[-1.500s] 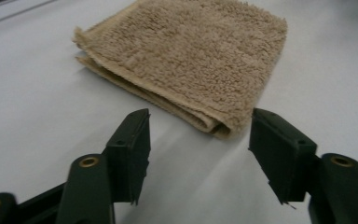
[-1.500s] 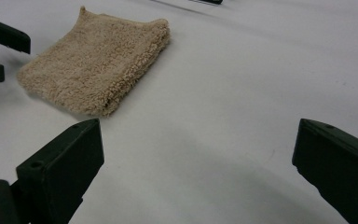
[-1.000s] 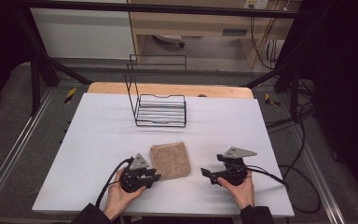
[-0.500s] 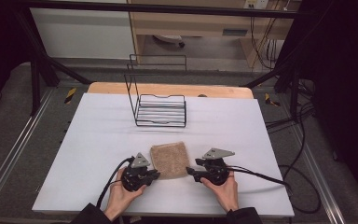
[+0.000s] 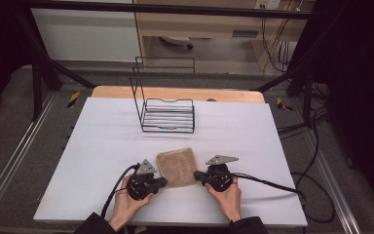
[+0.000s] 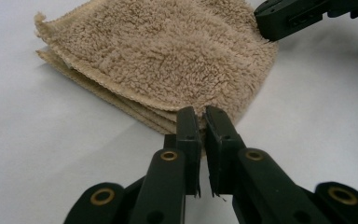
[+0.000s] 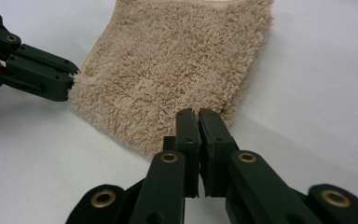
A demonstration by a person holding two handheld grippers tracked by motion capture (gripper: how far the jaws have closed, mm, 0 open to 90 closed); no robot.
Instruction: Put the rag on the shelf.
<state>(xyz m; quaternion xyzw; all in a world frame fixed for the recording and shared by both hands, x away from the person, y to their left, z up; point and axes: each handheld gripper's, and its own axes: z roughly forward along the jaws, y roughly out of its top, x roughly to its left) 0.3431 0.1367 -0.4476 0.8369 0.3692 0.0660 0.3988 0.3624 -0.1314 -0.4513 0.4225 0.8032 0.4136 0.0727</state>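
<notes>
Near the front edge of the white table (image 5: pixel 102 146), between the two hands, lies a folded tan terry towel (image 5: pixel 177 166); its stacked hemmed layers show along one side in the left gripper view (image 6: pixel 158 60). The left gripper (image 5: pixel 161 181) meets the towel's near-left corner, and the right gripper (image 5: pixel 198 176) meets its near-right corner. The jaws of both have just been closing: the left pair stands nearly together with the corner's pile at its tips (image 6: pixel 204 122), and the right pair is drawn together on the fringe of the cloth (image 7: pixel 196 122). Each appears pinched on a thin bite of towel, though how many layers are caught is hidden behind the jaws.

By its look the towel is light, soft and limp, with a rough pile that should not slip. It will likely sag and unfold once lifted, so the two near corners are the sensible holds, and a bite through all layers would keep the fold intact.

Farther back, well apart from the towel, a black wire rack (image 5: pixel 168 114) stands upright near the table's middle, with a wooden board edge (image 5: pixel 175 93) beyond it. Nothing lies between towel and rack; only the cables (image 5: pixel 268 183) trail beside the hands.
</notes>
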